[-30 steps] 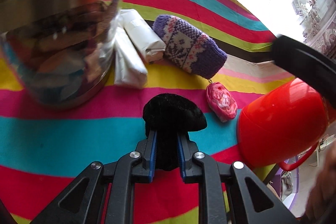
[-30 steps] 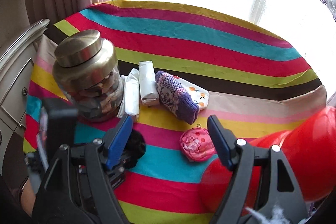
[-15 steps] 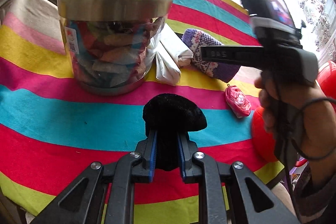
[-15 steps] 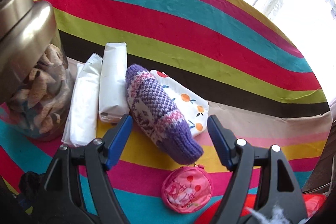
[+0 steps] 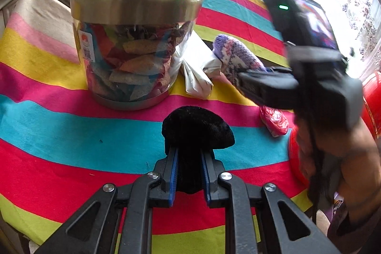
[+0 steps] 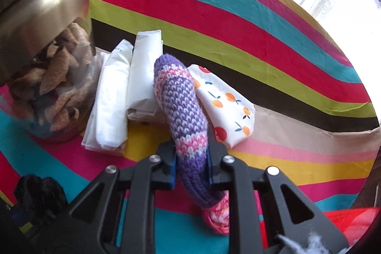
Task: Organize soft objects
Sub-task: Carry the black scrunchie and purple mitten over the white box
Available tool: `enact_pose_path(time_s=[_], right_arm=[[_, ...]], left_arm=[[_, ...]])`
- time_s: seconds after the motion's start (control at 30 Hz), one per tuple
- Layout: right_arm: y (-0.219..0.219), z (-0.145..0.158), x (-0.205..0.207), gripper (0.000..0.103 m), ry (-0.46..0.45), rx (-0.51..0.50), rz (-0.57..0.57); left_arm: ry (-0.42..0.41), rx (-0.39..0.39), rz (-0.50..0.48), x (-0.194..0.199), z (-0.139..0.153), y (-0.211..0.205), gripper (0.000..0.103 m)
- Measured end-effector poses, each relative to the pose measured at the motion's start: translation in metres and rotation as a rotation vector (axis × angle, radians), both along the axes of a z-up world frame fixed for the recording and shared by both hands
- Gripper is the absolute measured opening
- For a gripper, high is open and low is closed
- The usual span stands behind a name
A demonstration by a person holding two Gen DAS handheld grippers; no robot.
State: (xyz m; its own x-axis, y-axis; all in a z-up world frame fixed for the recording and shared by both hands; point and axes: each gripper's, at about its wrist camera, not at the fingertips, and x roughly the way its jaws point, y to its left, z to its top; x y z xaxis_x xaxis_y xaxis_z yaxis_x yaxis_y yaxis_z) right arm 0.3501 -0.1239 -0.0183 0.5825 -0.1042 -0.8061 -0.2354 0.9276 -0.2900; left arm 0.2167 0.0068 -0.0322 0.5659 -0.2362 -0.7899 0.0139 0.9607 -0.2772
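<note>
My left gripper (image 5: 189, 151) is shut on a black fuzzy puff (image 5: 197, 127), held just above the striped tablecloth (image 5: 59, 130) in front of the jar. In the right wrist view my right gripper (image 6: 191, 158) has its jaws closing on a purple knitted pouch (image 6: 178, 97). The blue pads press its sides and the pouch bulges between them. A pink round purse (image 6: 218, 218) hangs from the pouch's near end, under the gripper. Two white packets (image 6: 112, 99) lie left of the pouch. A fruit-print pouch (image 6: 228, 108) lies right of it.
A glass jar with a gold lid (image 5: 133, 39) stands left of the packets. A red jug (image 5: 371, 99) sits at the table's right edge, behind the person's hand (image 5: 352, 158). Bright curtained windows are beyond the table.
My right gripper came down over the purple pouch and its wide jaws closed onto it. The left gripper, still gripping the black puff, drew back a little from the jar.
</note>
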Motion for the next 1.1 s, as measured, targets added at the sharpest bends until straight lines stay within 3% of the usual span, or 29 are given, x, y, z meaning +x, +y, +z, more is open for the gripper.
enact_pose_path(time_s=[0.53,1.1], right_arm=[[-0.005,0.055,-0.137,0.021,-0.044,0.212,0.025],[-0.092,0.083,-0.24,0.021,-0.08,0.306,-0.13]], left_arm=[[-0.076,0.025,0.035,-0.043,0.029,0.003,0.018],[-0.137,0.002,-0.118,-0.096,0.06,-0.049,0.018]])
